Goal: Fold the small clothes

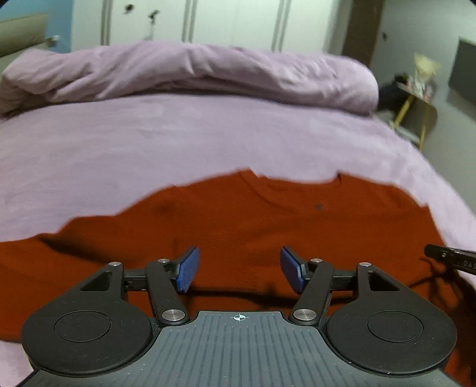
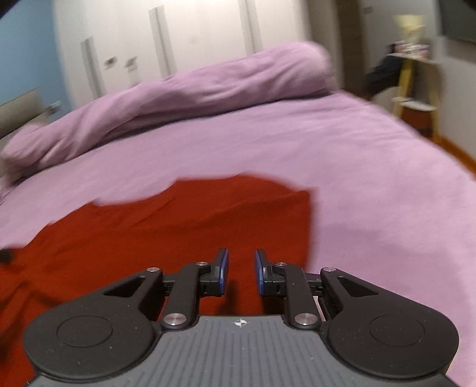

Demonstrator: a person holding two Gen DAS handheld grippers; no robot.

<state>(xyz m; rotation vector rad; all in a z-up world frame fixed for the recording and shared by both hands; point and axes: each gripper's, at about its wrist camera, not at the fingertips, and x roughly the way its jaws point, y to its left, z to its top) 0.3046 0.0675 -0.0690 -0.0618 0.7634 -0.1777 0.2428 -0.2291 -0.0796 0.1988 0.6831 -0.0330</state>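
A red garment (image 1: 238, 214) lies spread flat on the lilac bed sheet (image 1: 178, 140), its neckline at the far edge. My left gripper (image 1: 239, 269) hovers over its near part, jaws wide apart, nothing between the blue pads (image 1: 187, 269). In the right wrist view the same red garment (image 2: 178, 226) fills the lower left, its right edge running just past my right gripper (image 2: 241, 271). That gripper's jaws stand a narrow gap apart, with no cloth pinched between them. A black part of the right gripper (image 1: 452, 259) shows at the left view's right edge.
A bunched lilac duvet (image 1: 193, 71) lies across the far side of the bed. White wardrobe doors (image 1: 238, 20) stand behind it. A small yellow-legged side table (image 1: 416, 104) with clutter stands right of the bed, whose right edge drops to a wooden floor (image 2: 458, 151).
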